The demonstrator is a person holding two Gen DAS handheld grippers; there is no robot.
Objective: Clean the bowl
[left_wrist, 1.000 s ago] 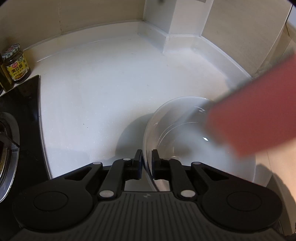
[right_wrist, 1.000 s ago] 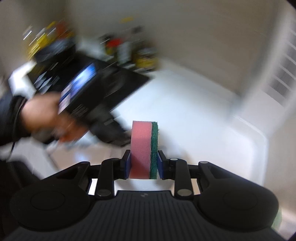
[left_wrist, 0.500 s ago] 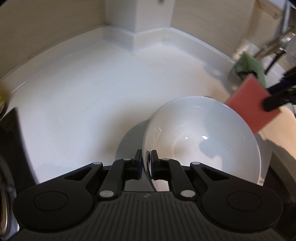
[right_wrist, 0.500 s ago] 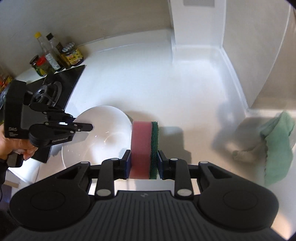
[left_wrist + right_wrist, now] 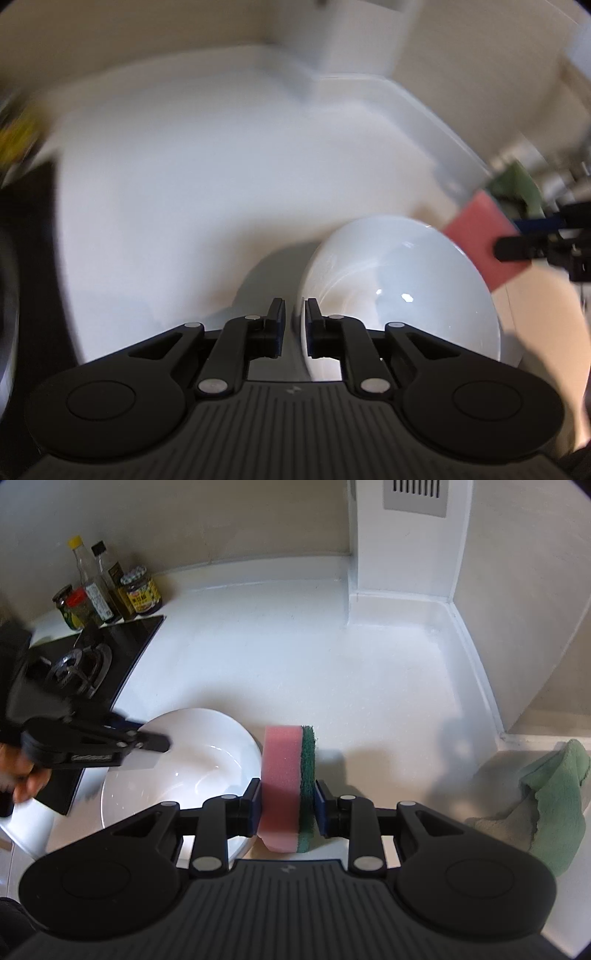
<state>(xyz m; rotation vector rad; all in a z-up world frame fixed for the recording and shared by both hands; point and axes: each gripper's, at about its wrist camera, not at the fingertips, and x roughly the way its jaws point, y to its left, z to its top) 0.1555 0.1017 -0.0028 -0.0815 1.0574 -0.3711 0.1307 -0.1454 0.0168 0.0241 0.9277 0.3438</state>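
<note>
A white bowl (image 5: pixel 399 295) (image 5: pixel 184 771) sits on the white counter (image 5: pixel 295 657). My left gripper (image 5: pixel 293 306) (image 5: pixel 155 738) is at the bowl's near-left rim. Its jaws are opening: the rim stands between them close to the right pad, with a gap at the left pad. My right gripper (image 5: pixel 288 797) is shut on a pink sponge (image 5: pixel 284 775) (image 5: pixel 480 240) with a green scouring side, held upright just to the right of the bowl's rim and above the counter.
A black gas hob (image 5: pixel 74 668) lies left of the bowl, with several sauce bottles and jars (image 5: pixel 107 590) behind it. A green cloth (image 5: pixel 554 801) is heaped at the right. A white pillar (image 5: pixel 402 554) stands in the back corner. A hand (image 5: pixel 26 782) holds the left gripper.
The left jaws, shut on the bowl's rim before, have parted. The right gripper has come down with the sponge to the bowl's right side and steadied.
</note>
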